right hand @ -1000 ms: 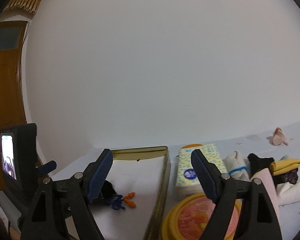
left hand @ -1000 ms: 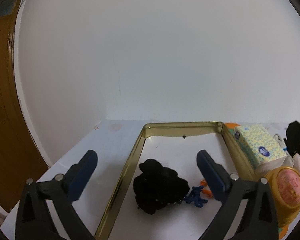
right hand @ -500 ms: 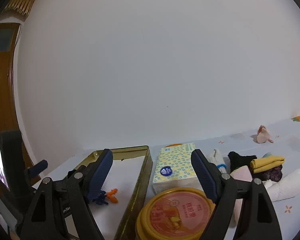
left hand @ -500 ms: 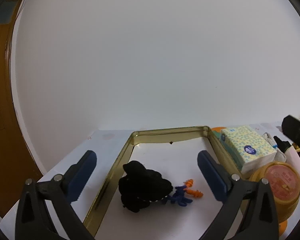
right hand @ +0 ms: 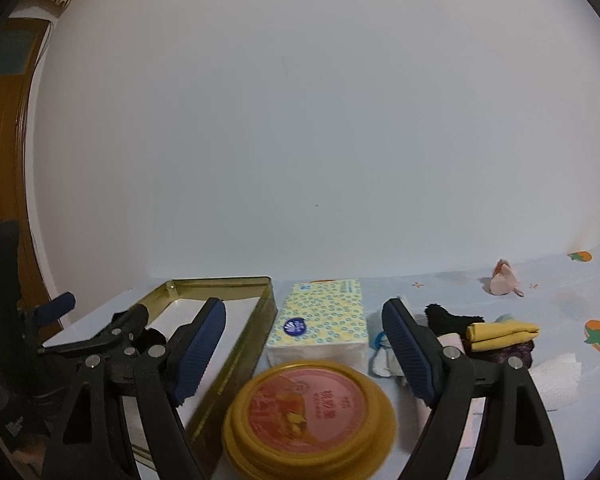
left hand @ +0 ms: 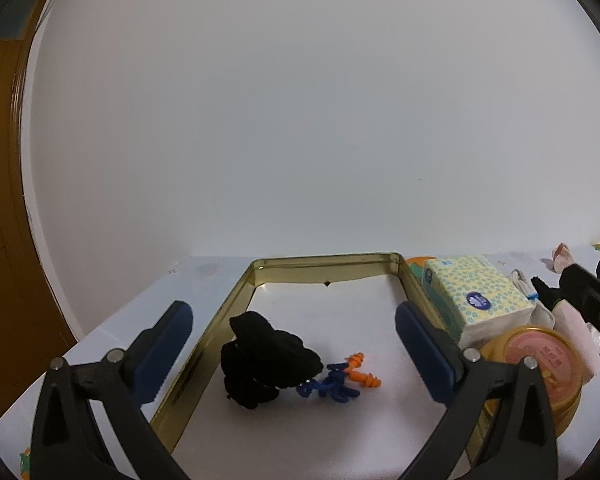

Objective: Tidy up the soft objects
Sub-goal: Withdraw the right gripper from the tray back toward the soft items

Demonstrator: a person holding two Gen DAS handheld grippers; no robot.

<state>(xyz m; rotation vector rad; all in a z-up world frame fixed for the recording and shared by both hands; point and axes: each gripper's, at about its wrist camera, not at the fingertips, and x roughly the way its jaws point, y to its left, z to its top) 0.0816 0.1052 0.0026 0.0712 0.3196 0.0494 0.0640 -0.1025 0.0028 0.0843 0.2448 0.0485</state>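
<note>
Left tool (left hand: 294, 346) stands wide open and holds nothing, its pads above the gold tray (left hand: 220, 312); the black cloth (left hand: 266, 358) lies in the tray at 6 o'clock, touching blue and orange earplugs (left hand: 342, 380). Right tool (right hand: 302, 344) gapes wide too, empty, the round yellow tin (right hand: 310, 412) below it, the tissue pack (right hand: 324, 320) beyond, folded cloths (right hand: 500, 332) on the desk (right hand: 560, 300) at 3 o'clock
</note>
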